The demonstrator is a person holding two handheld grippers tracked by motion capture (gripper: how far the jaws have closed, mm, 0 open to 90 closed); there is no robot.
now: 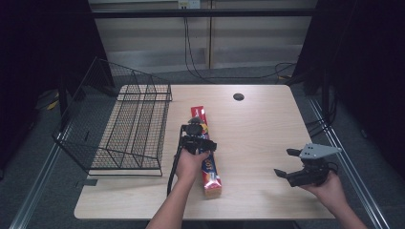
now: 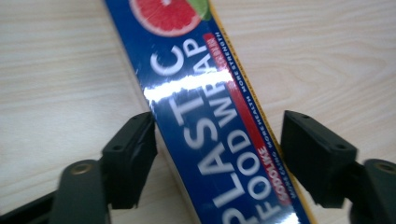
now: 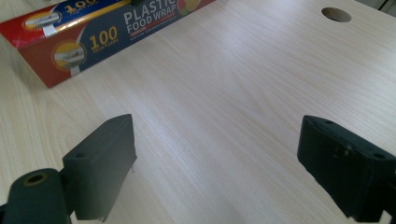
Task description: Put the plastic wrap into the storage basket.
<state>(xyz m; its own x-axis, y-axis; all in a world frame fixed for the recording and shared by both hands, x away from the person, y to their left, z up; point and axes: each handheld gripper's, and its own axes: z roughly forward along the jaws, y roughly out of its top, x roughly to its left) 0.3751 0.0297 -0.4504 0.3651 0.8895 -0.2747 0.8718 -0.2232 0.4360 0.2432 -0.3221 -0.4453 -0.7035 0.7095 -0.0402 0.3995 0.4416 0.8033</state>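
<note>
A long blue and red plastic food wrap box [image 1: 210, 174] lies lengthwise near the middle of the wooden table [image 1: 258, 129]. My left gripper [image 1: 199, 145] hangs over its middle, held from above by a hand. In the left gripper view the box [image 2: 205, 93] runs between the two black jaws of my left gripper [image 2: 219, 121]. The left pad [image 2: 140, 149] meets the box's edge and the right pad [image 2: 313, 154] stands a sliver off it. My right gripper [image 1: 287, 162] rests open near the table's right front, nothing between its jaws [image 3: 217, 126]; the box [image 3: 93, 32] lies beyond it.
A black wire basket [image 1: 133, 124] stands on the table's left part, close beside the box. A round hole [image 1: 238, 97] sits in the tabletop at the back, and the same hole [image 3: 336, 14] appears in the right gripper view. Cables [image 1: 282, 71] trail on the floor behind the table.
</note>
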